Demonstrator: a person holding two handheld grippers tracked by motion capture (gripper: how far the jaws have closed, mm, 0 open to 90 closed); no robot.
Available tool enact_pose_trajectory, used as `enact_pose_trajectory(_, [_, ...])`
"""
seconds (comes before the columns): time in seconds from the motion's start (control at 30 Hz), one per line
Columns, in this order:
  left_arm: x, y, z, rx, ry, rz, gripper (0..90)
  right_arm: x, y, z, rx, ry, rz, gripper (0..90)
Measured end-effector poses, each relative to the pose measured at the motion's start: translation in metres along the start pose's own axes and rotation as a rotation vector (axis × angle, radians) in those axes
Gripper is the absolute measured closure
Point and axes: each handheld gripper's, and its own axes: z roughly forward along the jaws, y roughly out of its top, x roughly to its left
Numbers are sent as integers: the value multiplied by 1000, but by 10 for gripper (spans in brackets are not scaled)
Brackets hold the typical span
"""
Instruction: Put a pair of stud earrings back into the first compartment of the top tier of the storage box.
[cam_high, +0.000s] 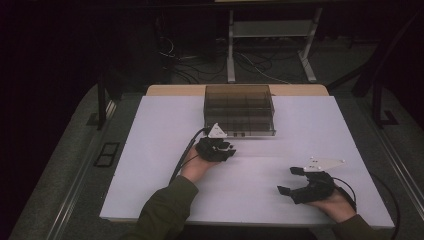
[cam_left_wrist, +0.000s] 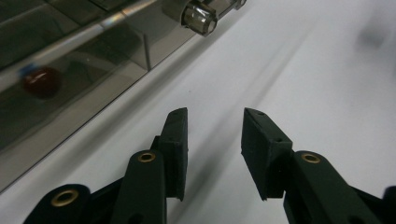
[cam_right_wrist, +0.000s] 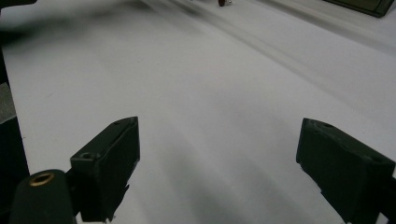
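A smoky see-through drawer box stands at the far middle of the white board. My left gripper rests just in front of the box's left front corner, jaws apart with nothing between them. In the left gripper view the left gripper points along the box front, past a clear drawer knob. A dark red round thing lies inside a drawer. My right gripper stands open at the near right; in its own view the right gripper has wide-spread jaws over bare board.
Behind the table are a metal stand's legs and loose cables on the floor. A small dark thing lies far off at the top edge of the right gripper view, too small to identify.
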Motion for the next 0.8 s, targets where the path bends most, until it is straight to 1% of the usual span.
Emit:
enact_pose_trajectory(0.07, [0, 0, 3, 4, 4, -9, 625, 0, 0, 0, 0, 0, 1, 129])
enact_pose_trajectory(0.17, [1, 1, 7, 6, 23, -12, 644, 0, 0, 0, -1, -1, 2, 129])
enact_pose_trajectory(0.37, [4, 2, 10, -3, 38, -5, 668, 0, 0, -1, -4, 0, 3, 129])
enact_pose_trajectory(0.4, [3, 3, 11, -4, 49, -2, 672, 0, 0, 0, -3, 0, 3, 129])
enact_pose_trajectory(0.47, [4, 4, 13, -7, 56, -4, 682, 0, 0, 0, -2, 0, 0, 129])
enact_pose_trajectory(0.5, [4, 5, 14, 0, 59, 3, 684, 0, 0, 0, -3, 0, 0, 129])
enact_pose_trajectory(0.63, [4, 6, 18, -1, 69, 1, 699, 0, 0, -1, -4, 1, 1, 129])
enact_pose_trajectory(0.8, [3, 6, 23, 15, 90, 9, 707, 0, 0, -1, -5, 3, 1, 129])
